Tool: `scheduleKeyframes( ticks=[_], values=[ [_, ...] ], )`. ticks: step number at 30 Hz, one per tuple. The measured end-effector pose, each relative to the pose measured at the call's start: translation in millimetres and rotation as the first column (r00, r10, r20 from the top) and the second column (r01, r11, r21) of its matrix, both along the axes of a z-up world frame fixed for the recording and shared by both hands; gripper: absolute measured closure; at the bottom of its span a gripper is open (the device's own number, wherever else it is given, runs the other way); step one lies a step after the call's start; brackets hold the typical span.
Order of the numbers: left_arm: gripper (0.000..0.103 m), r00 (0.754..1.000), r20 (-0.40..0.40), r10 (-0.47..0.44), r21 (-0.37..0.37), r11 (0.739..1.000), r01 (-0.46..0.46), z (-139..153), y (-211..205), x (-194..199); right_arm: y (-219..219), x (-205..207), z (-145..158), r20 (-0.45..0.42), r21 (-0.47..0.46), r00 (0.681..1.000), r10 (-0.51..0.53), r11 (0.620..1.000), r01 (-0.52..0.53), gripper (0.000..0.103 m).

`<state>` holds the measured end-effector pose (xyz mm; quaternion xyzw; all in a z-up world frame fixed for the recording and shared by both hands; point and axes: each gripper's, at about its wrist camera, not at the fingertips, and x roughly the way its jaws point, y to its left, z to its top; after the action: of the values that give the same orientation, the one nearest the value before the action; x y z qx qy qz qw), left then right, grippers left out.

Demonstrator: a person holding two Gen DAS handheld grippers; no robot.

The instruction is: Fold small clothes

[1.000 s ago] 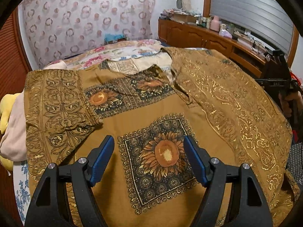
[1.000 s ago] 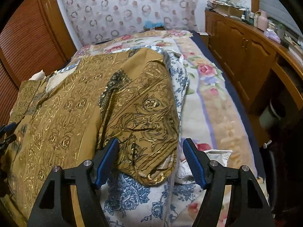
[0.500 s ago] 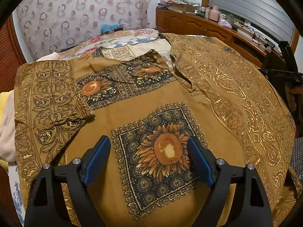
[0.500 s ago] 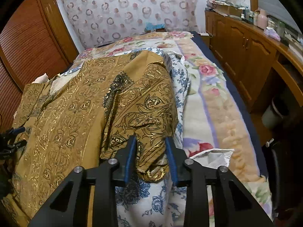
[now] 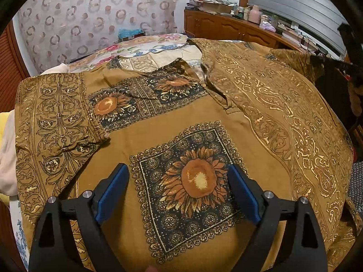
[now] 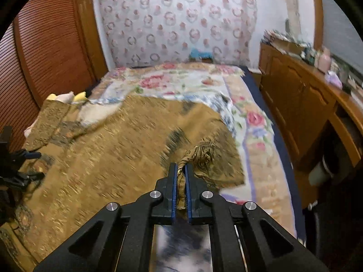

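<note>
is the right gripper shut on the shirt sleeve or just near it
Shut on it. The right gripper has just been closing, and its blue pads now pinch a bunched fold of the brown shirt's sleeve.

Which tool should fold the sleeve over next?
Right. The right tool is shut on the brown shirt's sleeve, lifted off the bed. The left tool hangs open over the sunflower print, holding nothing.

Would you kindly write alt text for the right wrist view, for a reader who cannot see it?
The right gripper is shut on a bunched fold of the brown gold-patterned shirt, which is spread over a floral bedspread. The picture is motion-blurred; a wooden cabinet runs along the right.
</note>
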<state>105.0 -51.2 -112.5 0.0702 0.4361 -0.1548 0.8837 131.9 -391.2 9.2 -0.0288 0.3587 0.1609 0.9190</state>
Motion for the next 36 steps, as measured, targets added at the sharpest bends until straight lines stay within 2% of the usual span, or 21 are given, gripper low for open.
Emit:
scheduleKeyframes(
  ticks=[5,9,13,16,17,19,21,24,30,36],
  values=[
    [0.013,1.0,0.0,0.0,0.0,1.0,0.0,0.0,-0.4,-0.1,49.1,-8.1,3.8,0.019,-0.024,0.995,0.102,0.995,-0.101,0.097],
    [0.013,1.0,0.0,0.0,0.0,1.0,0.0,0.0,-0.4,0.1,90.3,-16.8,-19.0,-0.023,-0.068,0.983,0.183,0.981,-0.184,0.097],
    [0.013,1.0,0.0,0.001,0.0,1.0,-0.001,0.3,0.0,-0.2,109.9,-22.4,-47.3,-0.079,-0.085,0.976,0.204,0.974,-0.21,0.097],
    [0.013,1.0,0.005,0.0,0.007,1.0,0.0,1.0,-0.1,-0.8,110.8,-25.2,-52.7,-0.082,-0.092,0.979,0.185,0.977,-0.192,0.096],
    [0.013,1.0,0.015,0.008,0.011,1.0,-0.008,2.2,0.7,-1.3,110.3,-26.1,-52.7,-0.08,-0.092,0.981,0.178,0.978,-0.185,0.092],
    [0.013,0.998,0.051,0.028,-0.002,1.0,-0.028,9.2,4.4,-4.8,110.6,-29.8,-48.9,-0.08,-0.082,0.981,0.174,0.98,-0.181,0.082],
    [0.013,0.996,0.077,0.043,-0.031,0.999,-0.041,17.8,9.1,-7.7,108.8,-28.9,-38.1,-0.065,-0.07,0.983,0.171,0.982,-0.176,0.064],
    [0.013,0.99,0.123,0.064,-0.058,0.997,-0.057,33.3,14.0,-13.9,101.4,-30.7,-18.8,-0.011,-0.06,0.988,0.152,0.986,-0.152,0.052],
    [0.013,0.976,0.202,0.076,-0.094,0.994,-0.058,59.8,16.7,-25.0,68.1,-20.6,-5.4,0.053,-0.05,0.998,0.046,0.998,-0.043,0.05],
    [0.013,0.971,0.234,0.055,-0.102,0.994,-0.031,67.4,9.8,-30.7,43.7,10.7,-30.8,0.003,-0.057,0.996,-0.088,0.994,0.088,0.049]
  ],
)
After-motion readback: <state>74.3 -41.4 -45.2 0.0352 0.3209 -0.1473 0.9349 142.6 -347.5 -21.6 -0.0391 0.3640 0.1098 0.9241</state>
